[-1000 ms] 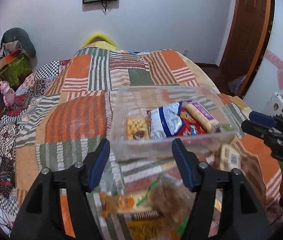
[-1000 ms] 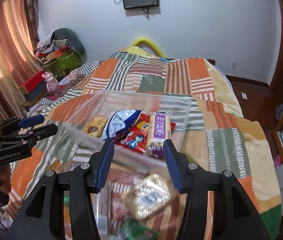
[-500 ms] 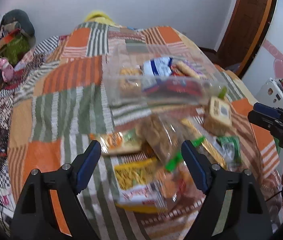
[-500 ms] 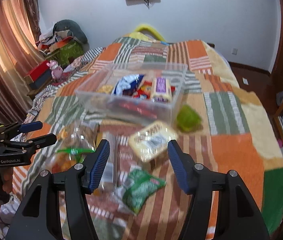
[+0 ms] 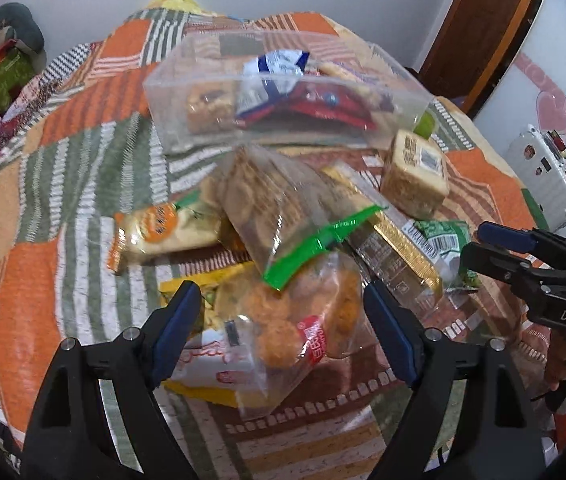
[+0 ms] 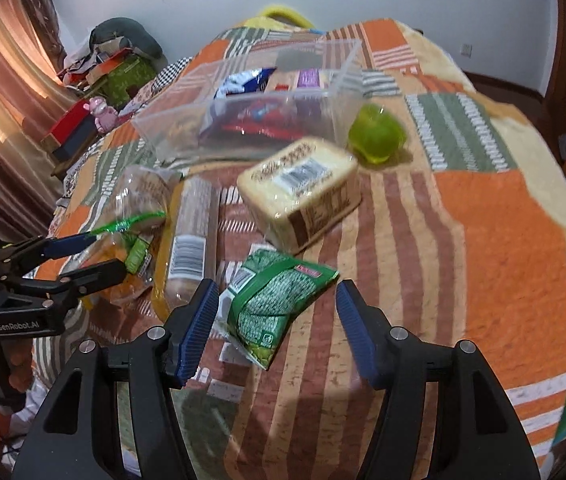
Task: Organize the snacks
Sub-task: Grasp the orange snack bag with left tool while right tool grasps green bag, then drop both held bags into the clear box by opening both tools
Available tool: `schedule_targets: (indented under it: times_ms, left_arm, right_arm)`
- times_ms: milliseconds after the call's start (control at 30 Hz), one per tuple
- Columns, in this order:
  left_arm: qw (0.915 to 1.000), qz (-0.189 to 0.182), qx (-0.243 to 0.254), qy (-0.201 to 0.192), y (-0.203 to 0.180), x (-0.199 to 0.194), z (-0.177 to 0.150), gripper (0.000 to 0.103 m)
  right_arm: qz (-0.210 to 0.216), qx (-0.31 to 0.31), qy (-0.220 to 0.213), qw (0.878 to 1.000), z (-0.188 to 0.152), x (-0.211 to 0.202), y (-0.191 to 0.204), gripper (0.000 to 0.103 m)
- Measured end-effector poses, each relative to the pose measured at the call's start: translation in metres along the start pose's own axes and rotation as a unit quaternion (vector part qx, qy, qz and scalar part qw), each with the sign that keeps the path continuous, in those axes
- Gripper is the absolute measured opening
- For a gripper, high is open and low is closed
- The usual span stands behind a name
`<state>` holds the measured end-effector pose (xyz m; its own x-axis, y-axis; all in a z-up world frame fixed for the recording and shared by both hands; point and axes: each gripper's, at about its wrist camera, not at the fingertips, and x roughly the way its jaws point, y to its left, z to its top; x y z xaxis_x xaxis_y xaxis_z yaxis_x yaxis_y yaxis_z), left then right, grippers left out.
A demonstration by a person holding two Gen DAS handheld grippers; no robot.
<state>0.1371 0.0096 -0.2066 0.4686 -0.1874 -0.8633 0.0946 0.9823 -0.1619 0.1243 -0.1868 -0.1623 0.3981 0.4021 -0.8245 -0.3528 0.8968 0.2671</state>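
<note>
Grippers spread over loose snacks

Left wrist: my left gripper (image 5: 279, 320) gapes over a bag of orange puffs (image 5: 303, 320); clear bin (image 5: 283, 92) sits far.

Right wrist: my right gripper (image 6: 277, 320) gapes around a green packet (image 6: 275, 300), near centre.

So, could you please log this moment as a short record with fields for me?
surface: patchwork blanket
container: clear plastic bin, already holding several snack packets
loose snacks: green packet, tan wrapped block, clear bag with green strip, bag of orange puffs
other: green lump beside the bin
left gripper: open, over the bag of orange puffs
right gripper: open, over the green packet
</note>
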Motion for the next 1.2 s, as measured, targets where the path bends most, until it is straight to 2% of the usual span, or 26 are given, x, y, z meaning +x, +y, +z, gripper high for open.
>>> schedule_targets:
  times_ms: [367,467,533,633,700,900,1200]
  left_arm:
    - [0.9997,0.016,0.016,-0.011,-0.009,0.02,0.0,0.085]
    - [0.9996,0.011,0.016,-0.022,-0.009,0.021,-0.002,0.081]
    - [0.9996,0.001,0.019,-0.019,-0.009,0.02,-0.003,0.07]
    - [0.9994,0.0,0.027,-0.023,-0.011,0.019,-0.005,0.063]
    - [0.9993,0.004,0.027,-0.025,-0.011,0.019,-0.005,0.056]
    - [0.999,0.004,0.023,-0.038,-0.009,0.006,0.0,0.054]
    - [0.9945,0.01,0.034,-0.098,-0.016,-0.035,0.017,0.054]
  right_arm:
    - [0.002,-0.011,0.009,1.0,-0.002,0.016,0.01,0.059]
    - [-0.003,-0.017,0.007,1.0,-0.003,0.018,0.013,0.055]
    - [-0.003,-0.02,0.009,1.0,-0.002,0.019,0.013,0.049]
    - [0.002,-0.02,0.01,1.0,-0.002,0.019,0.012,0.04]
    - [0.003,-0.017,0.008,1.0,-0.002,0.019,0.011,0.038]
    - [0.012,-0.012,0.002,1.0,-0.001,0.013,0.01,0.031]
    - [0.011,-0.009,-0.032,0.999,0.009,-0.012,0.006,0.027]
